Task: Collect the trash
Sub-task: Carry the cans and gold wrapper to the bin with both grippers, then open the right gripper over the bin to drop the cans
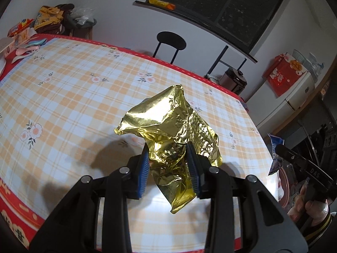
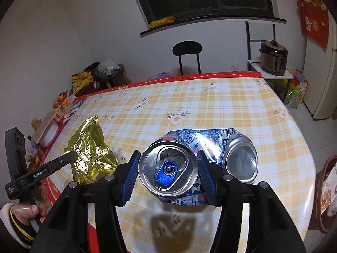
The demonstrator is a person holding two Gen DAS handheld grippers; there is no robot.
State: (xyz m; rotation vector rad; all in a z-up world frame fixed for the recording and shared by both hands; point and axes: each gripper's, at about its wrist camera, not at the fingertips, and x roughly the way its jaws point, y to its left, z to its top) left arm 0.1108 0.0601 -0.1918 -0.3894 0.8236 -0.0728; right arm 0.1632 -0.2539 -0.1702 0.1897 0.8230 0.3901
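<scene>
Both grippers loaded, both held above the table (image 1: 63,88), which carries a checked floral cloth with a red border. Left gripper (image 1: 168,168) clamps a crumpled gold foil wrapper (image 1: 168,126) between its blue pads, low centre of the left wrist frame; the foil bulges upward past the fingers and a tail hangs below them, its shadow lying on the cloth to the left. Right gripper (image 2: 168,172) is closed on a crushed blue-and-silver drink can (image 2: 168,168), centre of the right wrist frame: the lid with its blue tab faces the camera, the body is folded so that the base shows just to the right. The same wrapper appears at mid-left of the right wrist view, gripped by the left tool, with a person's hand (image 2: 31,208) on the handle at lower left. Judgement on progress: two pieces of trash are picked up and off the cloth; neither is deposited yet. No bin is clearly identifiable in either view. The middle of the table shows no further litter; a clutter of boxes and packets (image 1: 19,40) sits at its upper-left corner, whether trash I cannot tell. Remaining, likely: carry both items to a receptacle and release.
</scene>
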